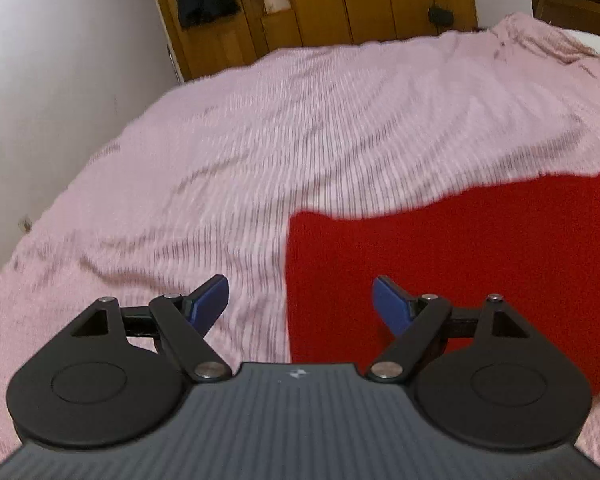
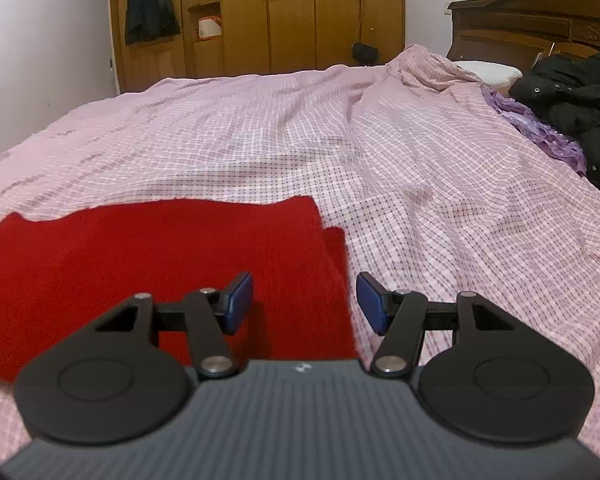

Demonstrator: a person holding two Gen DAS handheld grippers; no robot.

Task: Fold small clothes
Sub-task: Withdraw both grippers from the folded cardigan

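Observation:
A red knitted garment (image 1: pixel 460 248) lies flat, folded into a rough rectangle, on the pink checked bedspread (image 1: pixel 260 140). In the left wrist view it fills the lower right; my left gripper (image 1: pixel 300 300) is open and empty, above the garment's left edge. In the right wrist view the red garment (image 2: pixel 160 256) fills the lower left, and a second layer shows along its right edge. My right gripper (image 2: pixel 305 300) is open and empty, straddling that right edge from above.
A black jacket (image 2: pixel 576 108) and purple cloth (image 2: pixel 540 132) lie at the bed's right by a white pillow (image 2: pixel 488 70). A wooden headboard (image 2: pixel 540 20) and wardrobe (image 2: pixel 280 16) stand beyond. A white wall (image 1: pixel 60 80) runs along the bed's left.

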